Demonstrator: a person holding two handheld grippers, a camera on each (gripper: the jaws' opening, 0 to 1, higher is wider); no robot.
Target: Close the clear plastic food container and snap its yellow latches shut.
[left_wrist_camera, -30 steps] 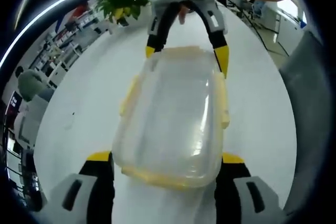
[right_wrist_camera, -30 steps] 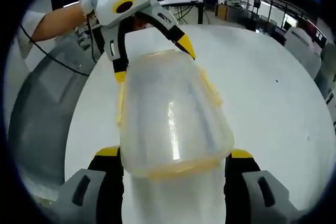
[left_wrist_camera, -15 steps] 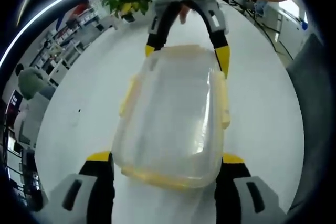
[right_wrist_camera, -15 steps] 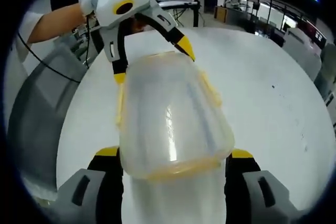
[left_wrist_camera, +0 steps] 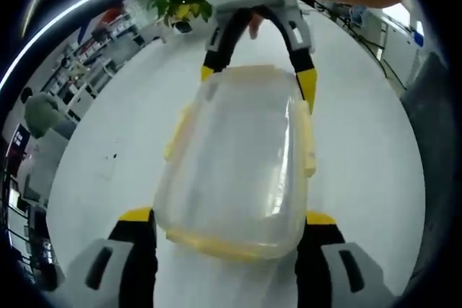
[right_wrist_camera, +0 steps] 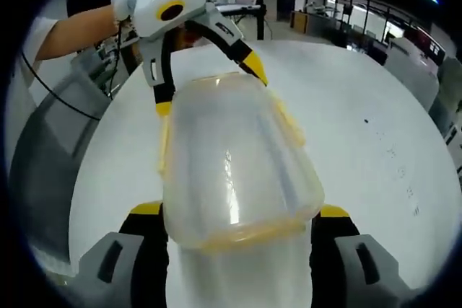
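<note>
The clear plastic food container (left_wrist_camera: 234,160) has its lid on and yellow latches (left_wrist_camera: 309,142) along its sides, which stick out slightly. My left gripper (left_wrist_camera: 227,220) is shut on the container's near end, one jaw on each side. In the left gripper view, my right gripper (left_wrist_camera: 256,77) holds the far end the same way, with a person's hand behind it. In the right gripper view the container (right_wrist_camera: 231,171) runs from my right gripper (right_wrist_camera: 234,213) up to the left gripper (right_wrist_camera: 211,90). Whether the container rests on the white table (right_wrist_camera: 361,128) I cannot tell.
The round white table (left_wrist_camera: 108,149) spreads out under the container. A potted plant (left_wrist_camera: 173,1) stands at its far edge. A grey chair back (right_wrist_camera: 43,149) sits beside the table, and office desks and shelves lie beyond.
The background has slid a little in both views as the hands moved. The container stays held the same way between both pairs of jaws.
</note>
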